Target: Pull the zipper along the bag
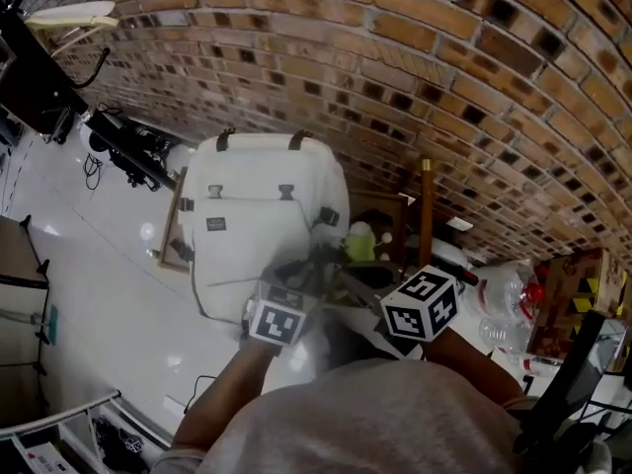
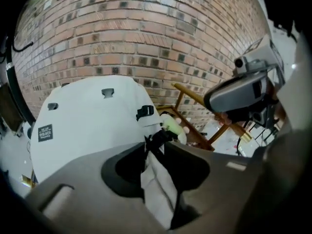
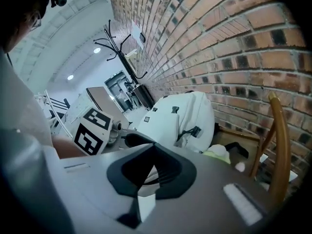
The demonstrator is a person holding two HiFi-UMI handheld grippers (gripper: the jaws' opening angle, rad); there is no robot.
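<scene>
the bag (image 1: 259,215) is off-white cloth, matt and lightly padded, with black plastic buckles (image 1: 327,215). the brick wall (image 1: 395,57) is rough and dull, with dark mortar. the floor (image 1: 109,265) is smooth, glossy white and mirrors the lamps. the chair post (image 1: 426,215) is varnished wood with a slight sheen. the left gripper (image 2: 155,147) and the right gripper (image 3: 151,152) have matt grey plastic shells. the person's shirt (image 1: 395,423) is soft grey cloth.

Head view looks down; all views, seemingly near, share the bag (image 1: 259,245).
</scene>
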